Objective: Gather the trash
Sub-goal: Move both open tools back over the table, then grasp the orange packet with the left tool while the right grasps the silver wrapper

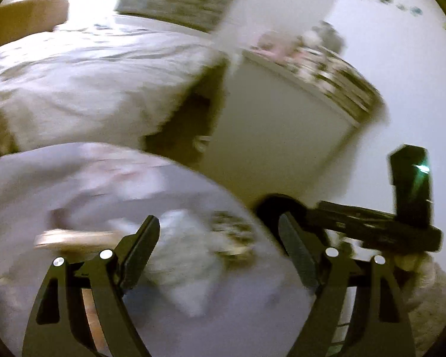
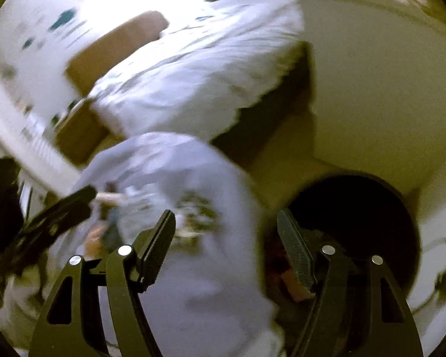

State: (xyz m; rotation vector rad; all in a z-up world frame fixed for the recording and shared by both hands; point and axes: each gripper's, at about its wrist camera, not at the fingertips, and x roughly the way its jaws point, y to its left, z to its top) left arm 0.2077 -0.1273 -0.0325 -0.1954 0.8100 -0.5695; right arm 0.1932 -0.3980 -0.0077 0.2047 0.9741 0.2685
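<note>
Blurry going here, but the translucent plastic trash bag (image 1: pixel 151 267) fills the lower left of the left wrist view, bulging with crumpled white paper (image 1: pixel 178 255) and something pale and flat; the contents are too smeared to name further. The same bag (image 2: pixel 193 238) sits low and centre in the right wrist view, just beside a round black bin (image 2: pixel 356 223) whose dark mouth gapes on the floor to its right. The left gripper (image 1: pixel 220 253) hangs over the bag with its jaws spread wide, nothing pinched between them. The right gripper (image 2: pixel 226 244) does likewise, jaws well apart, one finger over the bag and the other over the bin's opening. From the left wrist the right gripper shows as a black frame at the right edge. Behind the bag lies a bed with a rumpled white duvet (image 1: pixel 89 83), a wooden headboard (image 2: pixel 116 47) beyond, and pale floor (image 2: pixel 371 89) alongside.
</note>
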